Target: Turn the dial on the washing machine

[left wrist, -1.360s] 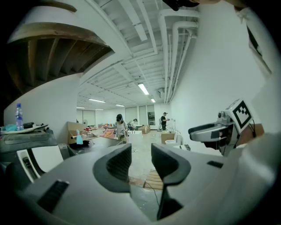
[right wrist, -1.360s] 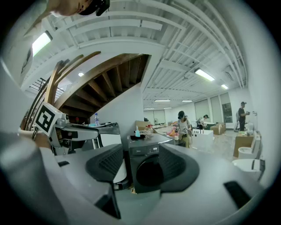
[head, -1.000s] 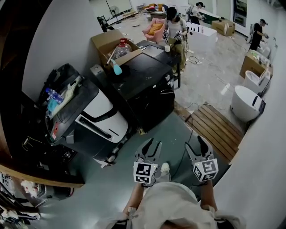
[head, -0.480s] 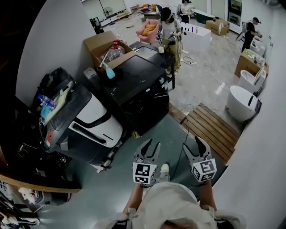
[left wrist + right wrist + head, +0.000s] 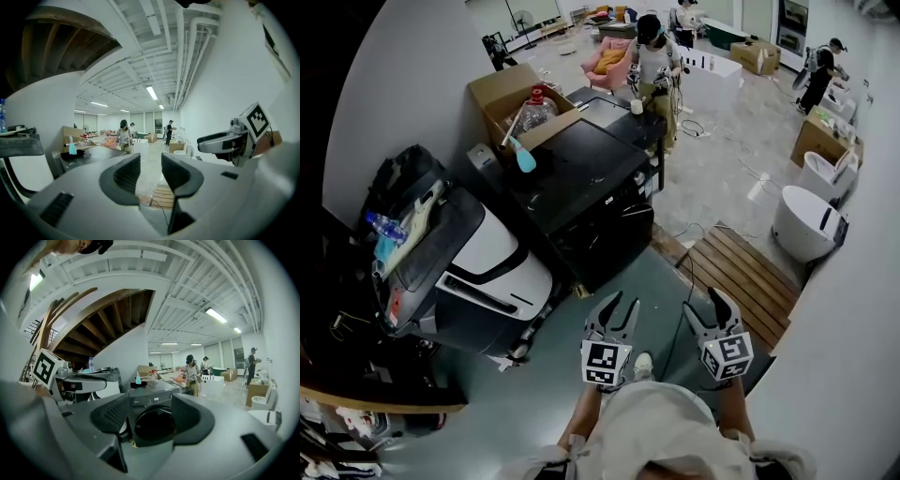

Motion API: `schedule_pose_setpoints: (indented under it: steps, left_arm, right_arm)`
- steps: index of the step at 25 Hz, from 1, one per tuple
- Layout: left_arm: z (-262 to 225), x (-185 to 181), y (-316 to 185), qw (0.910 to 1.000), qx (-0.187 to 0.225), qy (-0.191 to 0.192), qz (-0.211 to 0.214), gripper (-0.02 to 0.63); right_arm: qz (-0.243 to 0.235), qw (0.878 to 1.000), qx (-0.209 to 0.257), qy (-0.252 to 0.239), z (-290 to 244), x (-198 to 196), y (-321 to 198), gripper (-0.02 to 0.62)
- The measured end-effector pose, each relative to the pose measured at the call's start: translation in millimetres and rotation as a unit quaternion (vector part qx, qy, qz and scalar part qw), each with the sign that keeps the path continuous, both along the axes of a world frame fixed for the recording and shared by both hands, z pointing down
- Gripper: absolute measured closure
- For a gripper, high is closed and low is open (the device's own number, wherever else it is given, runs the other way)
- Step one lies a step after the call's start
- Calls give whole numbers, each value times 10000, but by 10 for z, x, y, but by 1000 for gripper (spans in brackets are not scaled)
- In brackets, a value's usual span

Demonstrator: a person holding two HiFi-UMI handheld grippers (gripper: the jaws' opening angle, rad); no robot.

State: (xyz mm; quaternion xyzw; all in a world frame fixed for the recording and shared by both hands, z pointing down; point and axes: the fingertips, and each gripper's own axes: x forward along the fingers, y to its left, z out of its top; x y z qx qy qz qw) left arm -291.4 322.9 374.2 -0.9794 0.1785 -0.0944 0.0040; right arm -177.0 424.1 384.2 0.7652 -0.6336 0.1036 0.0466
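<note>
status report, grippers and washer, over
Left gripper and right gripper both open, empty. Washing machine ahead across the floor, untouched; dial too small to pick out. Loose cable on the floor between.

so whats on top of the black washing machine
A blue spray bottle stands at the back left corner of the black washing machine; the rest of its top looks bare. Anything under the bottle is too dark to tell.

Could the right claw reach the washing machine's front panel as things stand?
Probably not yet: the right claw hangs open, apart from the washing machine. Only floor lies between, so stepping closer should do.
</note>
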Motion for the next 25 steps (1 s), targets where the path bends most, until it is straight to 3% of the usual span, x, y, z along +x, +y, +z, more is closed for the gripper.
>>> schedule_pose_setpoints:
  steps: [11,25]
  left_arm:
    - [5,376,-713,10000,-72,-6,63,460]
    - [79,663,-1273,9996,-175,10,199,460]
  right_arm:
    - [76,9998,-146,-70,58,359,-682,321]
    - [165,9994,-275,-99,123,600,-1249,321]
